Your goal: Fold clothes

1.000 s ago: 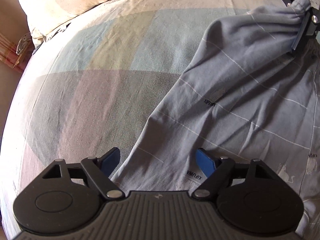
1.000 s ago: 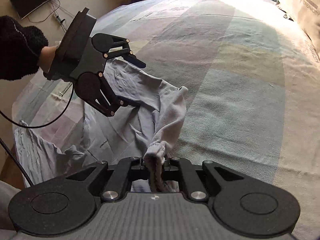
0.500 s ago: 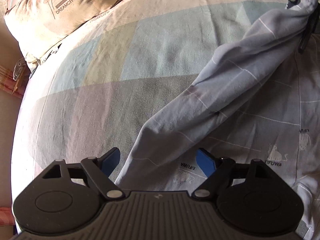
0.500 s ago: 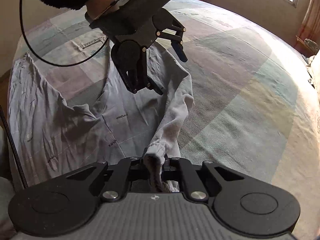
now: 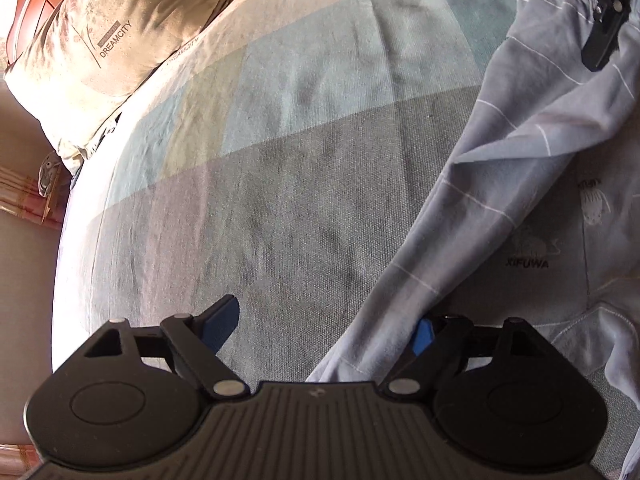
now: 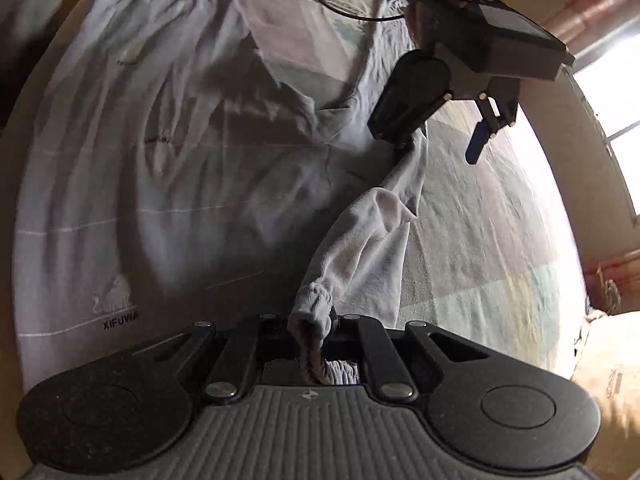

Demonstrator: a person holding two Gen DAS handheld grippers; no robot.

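While right tongs [image 6: 318, 330] pinch the cuff [image 6: 316, 300], bedsheet [image 5: 280, 160] lies open.

"DREAMCITY" on pillow [image 5: 108, 36]; "XIFUWA" under small animal print on grey garment [image 5: 532, 216], both views.

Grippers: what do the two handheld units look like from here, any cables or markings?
Both are matte black with ribbed bases, round pivot discs and silver screws. The left gripper has blue-padded fingers; a thin black cable loops behind it. The right gripper shows black linkage bars.
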